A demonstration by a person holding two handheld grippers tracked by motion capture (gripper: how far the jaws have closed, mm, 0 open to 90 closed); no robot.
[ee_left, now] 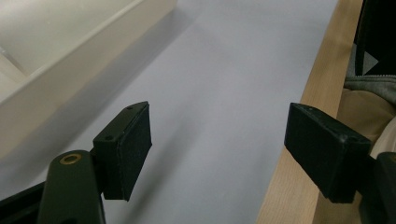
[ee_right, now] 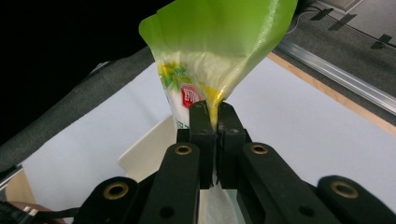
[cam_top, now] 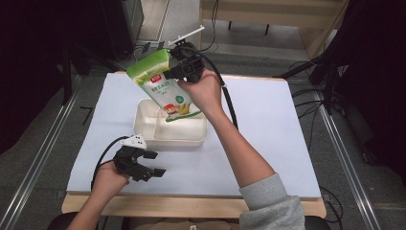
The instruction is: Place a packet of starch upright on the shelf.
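A green and white snack bag hangs tilted over the cream plastic container, its lower end down inside or just above the tray. My right gripper is shut on the bag's upper edge; in the right gripper view the pads pinch the crumpled green film between them. My left gripper rests low on the white table sheet near the front left, open with nothing between its pads, just in front of the container wall.
The white sheet covers a wooden table whose front edge runs close to my left gripper. A black cable trails from the right gripper across the table. Dark stands and floor rails surround the table.
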